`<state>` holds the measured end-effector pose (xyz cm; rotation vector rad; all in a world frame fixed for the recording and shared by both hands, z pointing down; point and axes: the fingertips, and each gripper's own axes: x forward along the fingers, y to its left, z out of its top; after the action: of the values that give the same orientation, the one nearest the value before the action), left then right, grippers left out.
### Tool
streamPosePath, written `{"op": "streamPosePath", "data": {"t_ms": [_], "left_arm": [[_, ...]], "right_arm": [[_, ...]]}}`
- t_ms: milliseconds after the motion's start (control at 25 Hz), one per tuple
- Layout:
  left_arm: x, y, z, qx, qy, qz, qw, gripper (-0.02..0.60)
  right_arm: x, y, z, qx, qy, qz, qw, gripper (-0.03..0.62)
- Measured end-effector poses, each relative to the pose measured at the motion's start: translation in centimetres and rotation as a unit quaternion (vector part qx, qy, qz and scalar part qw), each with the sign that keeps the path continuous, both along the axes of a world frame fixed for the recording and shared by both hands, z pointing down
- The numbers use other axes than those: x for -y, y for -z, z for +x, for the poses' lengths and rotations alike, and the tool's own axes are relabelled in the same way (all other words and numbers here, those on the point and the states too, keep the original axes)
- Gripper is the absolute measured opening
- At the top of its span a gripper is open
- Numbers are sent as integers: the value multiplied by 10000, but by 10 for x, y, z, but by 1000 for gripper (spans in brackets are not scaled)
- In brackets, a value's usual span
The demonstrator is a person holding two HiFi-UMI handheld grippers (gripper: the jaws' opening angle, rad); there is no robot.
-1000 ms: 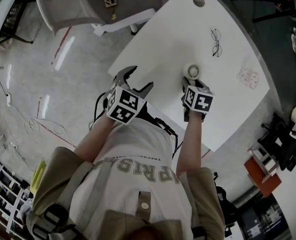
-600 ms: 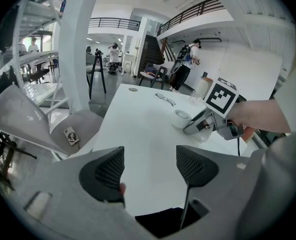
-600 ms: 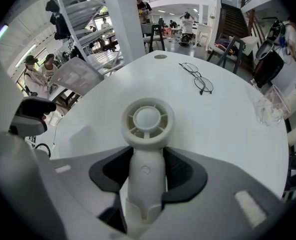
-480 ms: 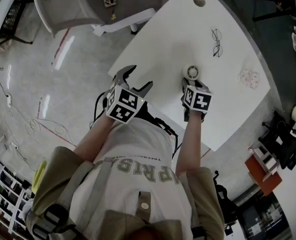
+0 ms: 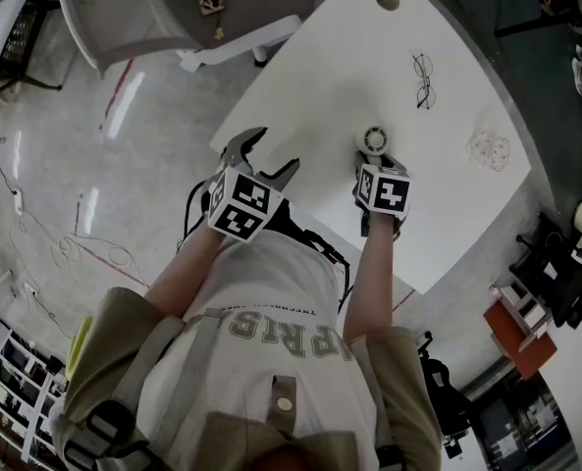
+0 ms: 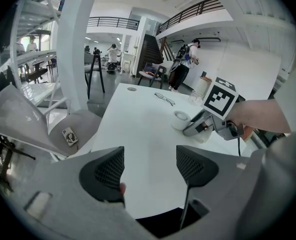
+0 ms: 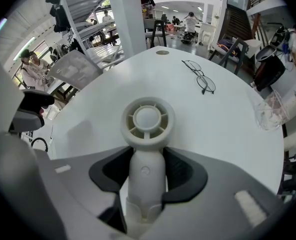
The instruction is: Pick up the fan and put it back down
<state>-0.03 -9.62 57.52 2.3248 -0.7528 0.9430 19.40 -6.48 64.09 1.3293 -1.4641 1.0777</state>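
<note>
**Gripping the fan by its stem near the table's front edge**

Nearest the person, the left gripper (image 6: 150,166) is hanging at the lower left of the head view, out past the table's near corner. Its jaws are standing released with nothing between them, so it is staying clear of the work.

Just to its right, the right gripper (image 7: 148,171) is pointing steeply down. Its dark pads are clenching the stem of the small white plastic handheld fan with a round slotted head (image 7: 147,134). Grasping low on the stem is leaving the head free above the jaws. In my judgement this grip is keeping the fan steady for both lifting and setting down. The fan is sitting low over the round white table (image 5: 330,86), a little in from the near edge. No view is showing whether its base is touching the top.

Beyond the fan, bare tabletop is stretching toward the upper centre of the frame, giving open room. Farther off, thin wire-framed glasses (image 7: 200,76) are lying well apart, toward the upper right. A clear plastic container (image 5: 489,149) is sitting near the right rim, and a grey moulded chair (image 5: 124,18) is standing at the upper left, off the table.
</note>
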Motion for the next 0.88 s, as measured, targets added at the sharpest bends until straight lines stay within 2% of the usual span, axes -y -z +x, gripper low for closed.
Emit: {"op": "streamPosePath", "data": {"t_ms": [880], "left_arm": [[-3, 2, 4, 7, 32, 12, 10000, 337]], "right_arm": [[1, -1, -4, 64, 65, 214, 9997, 190]]}}
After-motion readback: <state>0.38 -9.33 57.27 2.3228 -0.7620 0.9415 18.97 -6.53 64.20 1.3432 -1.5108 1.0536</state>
